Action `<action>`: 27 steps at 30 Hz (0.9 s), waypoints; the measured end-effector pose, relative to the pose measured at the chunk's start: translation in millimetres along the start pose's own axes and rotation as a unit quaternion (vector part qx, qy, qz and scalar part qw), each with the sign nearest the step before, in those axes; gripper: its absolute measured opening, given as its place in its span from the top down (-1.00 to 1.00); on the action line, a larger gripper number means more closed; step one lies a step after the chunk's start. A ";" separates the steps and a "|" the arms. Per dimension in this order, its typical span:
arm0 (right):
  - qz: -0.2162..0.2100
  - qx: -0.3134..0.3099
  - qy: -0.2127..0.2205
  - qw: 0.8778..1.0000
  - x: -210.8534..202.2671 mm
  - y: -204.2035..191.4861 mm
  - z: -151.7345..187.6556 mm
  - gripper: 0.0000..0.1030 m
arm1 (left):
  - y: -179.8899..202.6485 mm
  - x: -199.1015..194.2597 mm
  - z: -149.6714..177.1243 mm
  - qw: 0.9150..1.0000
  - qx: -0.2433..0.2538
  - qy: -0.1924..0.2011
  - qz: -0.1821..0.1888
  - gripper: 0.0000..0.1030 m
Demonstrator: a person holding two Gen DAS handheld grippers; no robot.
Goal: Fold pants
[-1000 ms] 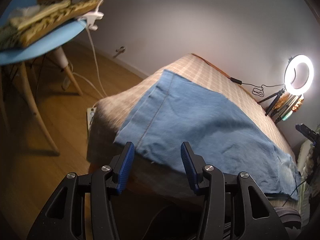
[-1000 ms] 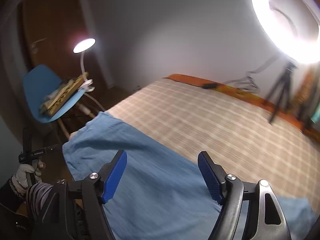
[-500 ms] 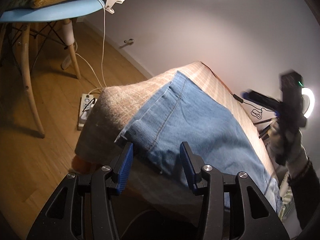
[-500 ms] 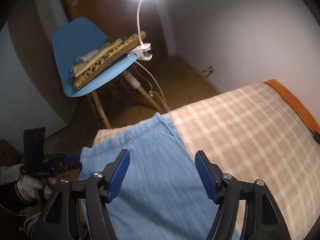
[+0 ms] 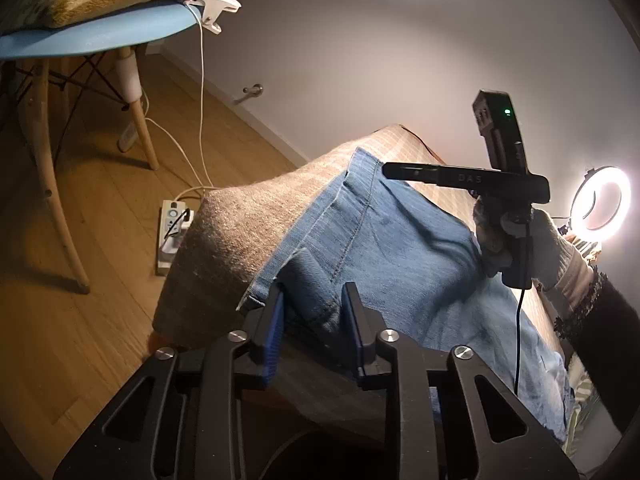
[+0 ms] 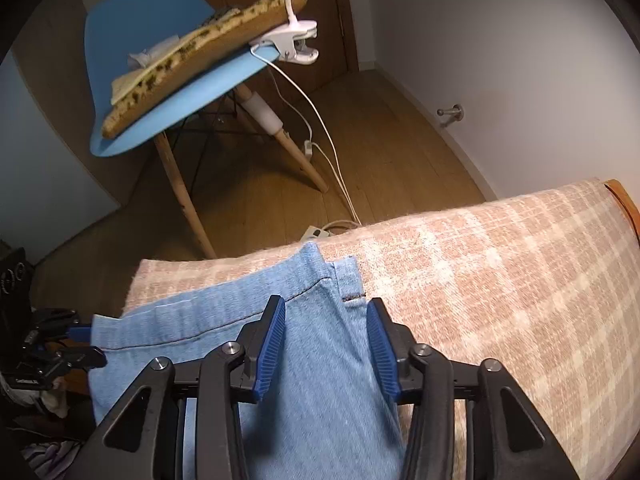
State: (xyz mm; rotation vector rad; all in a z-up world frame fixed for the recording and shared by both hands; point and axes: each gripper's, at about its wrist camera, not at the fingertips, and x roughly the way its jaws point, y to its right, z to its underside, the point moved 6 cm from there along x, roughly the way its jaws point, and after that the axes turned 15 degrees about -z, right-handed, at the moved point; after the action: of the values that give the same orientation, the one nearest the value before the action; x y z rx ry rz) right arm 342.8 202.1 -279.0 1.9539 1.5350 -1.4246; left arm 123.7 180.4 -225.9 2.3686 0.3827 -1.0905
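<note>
Light blue denim pants (image 5: 392, 248) are seen spread over the corner of a bed covered by a beige checked blanket (image 6: 500, 264).

The hem end, marked by darker stitching, a double-sewn side seam and a slightly frayed edge, is draped over the mattress edge, while the rest of the fabric is laid flat with soft wrinkles. The left gripper (image 5: 314, 316) is held partly open, with a raised fold of the hem lying between its blue pads but not visibly pinched. The right gripper (image 6: 326, 344) is held wide open just above the denim, nothing being grasped. A blue chair (image 6: 160, 92) is seen beyond the bed.
</note>
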 end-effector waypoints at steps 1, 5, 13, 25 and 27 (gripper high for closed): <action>0.004 -0.003 -0.005 1.000 3.2 0.4 0.1 0.30 | 0.3 -0.1 -0.2 1.000 0.001 0.001 0.000 0.54; 0.025 -0.024 -0.015 0.999 7.4 -6.1 1.3 0.85 | 2.1 -1.1 -1.1 1.000 0.009 0.011 0.000 0.66; 0.076 -0.070 -0.008 0.995 -10.3 -20.8 1.3 1.00 | 3.7 -7.5 -4.6 0.999 0.011 0.032 0.007 0.83; 0.107 -0.021 -0.016 0.994 -3.2 -0.2 -1.0 0.50 | -13.2 -0.1 -6.7 0.999 -0.031 0.016 0.008 0.60; 0.103 -0.015 0.002 0.995 -16.4 -5.6 1.9 0.39 | -24.1 -3.1 -4.0 0.998 -0.054 0.006 0.014 0.46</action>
State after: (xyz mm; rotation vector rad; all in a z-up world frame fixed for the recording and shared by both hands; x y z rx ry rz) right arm 337.8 193.4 -264.8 2.0319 1.3040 -1.3041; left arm 113.5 202.5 -229.1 2.2794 0.4013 -1.0178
